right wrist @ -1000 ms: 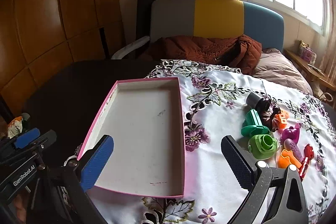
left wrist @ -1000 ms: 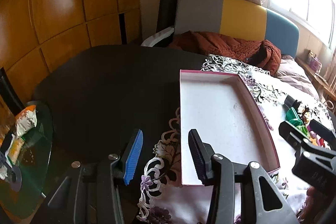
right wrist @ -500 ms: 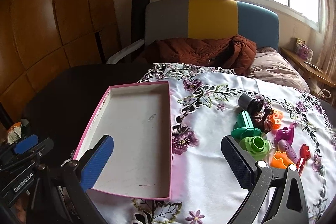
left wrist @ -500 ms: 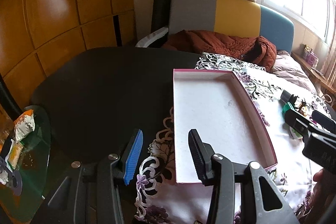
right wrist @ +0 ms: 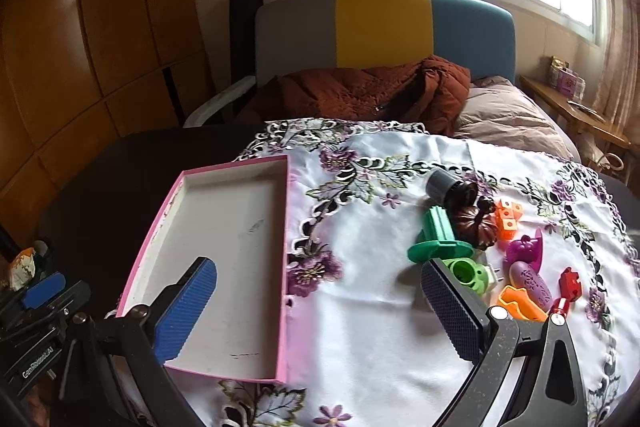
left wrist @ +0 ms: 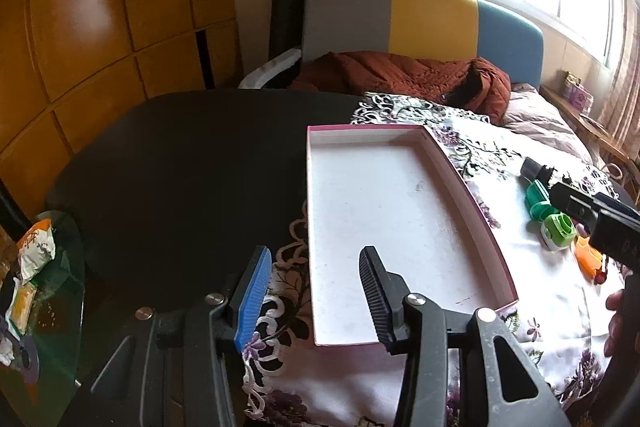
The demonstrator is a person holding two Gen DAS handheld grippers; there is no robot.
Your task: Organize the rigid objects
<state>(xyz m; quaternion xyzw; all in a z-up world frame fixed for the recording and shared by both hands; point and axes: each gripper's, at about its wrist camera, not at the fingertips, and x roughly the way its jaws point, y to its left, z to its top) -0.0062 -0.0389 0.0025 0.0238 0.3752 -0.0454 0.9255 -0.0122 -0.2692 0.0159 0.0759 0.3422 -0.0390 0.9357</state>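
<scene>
Item: tray (right wrist: 224,259), pink-rimmed, white inside, nothing in it; lies at 9 o'clock on the cloth (right wrist: 360,327).

Item: toys, heaped at 3 o'clock of the tray, well apart from it. Listed: green spool (right wrist: 438,241), lime ring (right wrist: 466,271), brown pumpkin (right wrist: 474,225), orange block (right wrist: 507,219), purple piece (right wrist: 530,281), grey cap (right wrist: 440,183).

Item: right gripper (right wrist: 320,311), jaws wide apart, nothing held; the right pad stands just before the lime ring.

Item: left gripper (left wrist: 312,301), jaws partly apart, nothing between them; hangs over the tray's near-left corner.

Step judged: first pick. Advice: the ring or spool is best taken first, being nearest; the jaws are to be centred over one piece only, neighbours left unknocked, the cloth not pinched.
</scene>
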